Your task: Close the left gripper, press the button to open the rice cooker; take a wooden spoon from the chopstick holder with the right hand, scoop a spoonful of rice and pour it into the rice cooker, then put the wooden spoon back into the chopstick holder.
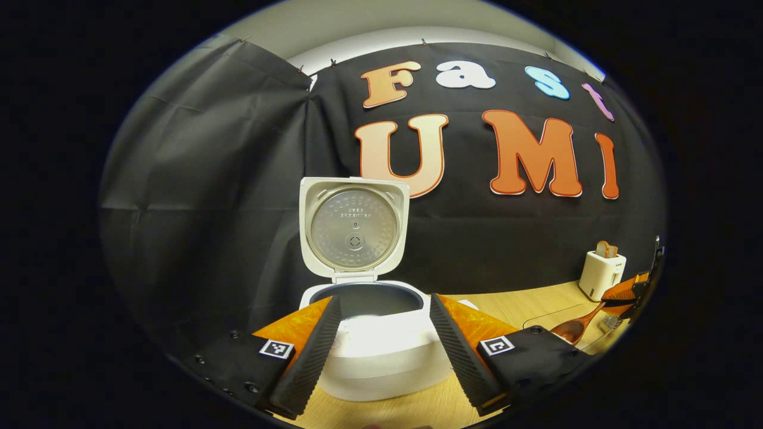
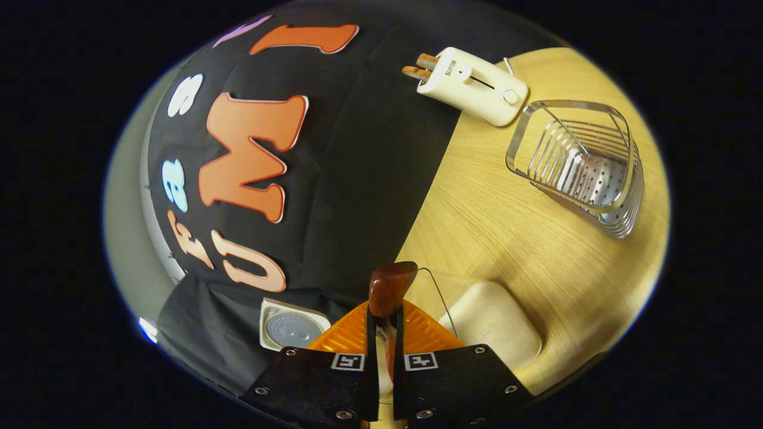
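Observation:
The white rice cooker [image 1: 381, 357] stands on the wooden table with its lid [image 1: 354, 229] raised upright, and the dark inner pot [image 1: 369, 298] shows. My left gripper [image 1: 384, 357] is open, its fingers either side of the cooker's front without touching it. At the far right, my right gripper [image 1: 632, 292] holds the wooden spoon [image 1: 575, 328] low over the table. In the right gripper view the gripper [image 2: 384, 339] is shut on the spoon [image 2: 390, 286], whose brown end sticks out past the fingertips. The metal chopstick holder [image 2: 587, 167] stands beyond it with nothing inside.
A white toaster [image 2: 474, 86] with bread slices stands by the black cloth wall, also seen as the toaster [image 1: 601, 271] at the back right. A clear container of pale rice [image 2: 492, 322] lies just right of the spoon. The cooker's lid [image 2: 289, 328] shows to its left.

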The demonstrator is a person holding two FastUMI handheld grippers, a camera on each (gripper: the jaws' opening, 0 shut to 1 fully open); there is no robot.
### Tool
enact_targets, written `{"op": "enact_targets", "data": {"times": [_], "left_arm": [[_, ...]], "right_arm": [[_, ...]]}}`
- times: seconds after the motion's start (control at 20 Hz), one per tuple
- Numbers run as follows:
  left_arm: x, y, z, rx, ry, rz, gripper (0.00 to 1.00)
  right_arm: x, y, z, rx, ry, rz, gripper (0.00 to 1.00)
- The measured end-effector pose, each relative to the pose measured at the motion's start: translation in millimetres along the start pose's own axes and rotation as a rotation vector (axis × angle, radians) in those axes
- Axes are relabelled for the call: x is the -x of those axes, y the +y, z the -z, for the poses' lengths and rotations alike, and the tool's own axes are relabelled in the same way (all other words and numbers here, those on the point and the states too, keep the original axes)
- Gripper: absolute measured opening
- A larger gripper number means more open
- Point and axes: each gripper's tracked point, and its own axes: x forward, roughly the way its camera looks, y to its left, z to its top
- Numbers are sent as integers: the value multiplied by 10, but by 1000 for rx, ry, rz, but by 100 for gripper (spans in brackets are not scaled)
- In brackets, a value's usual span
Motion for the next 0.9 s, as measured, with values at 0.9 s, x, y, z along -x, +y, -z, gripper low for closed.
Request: {"op": "enact_targets", "data": {"times": [0.9], "left_arm": [[2, 224, 80, 43, 9, -29, 96]], "right_arm": [[-252, 1163, -54, -345, 63, -287, 10]]}}
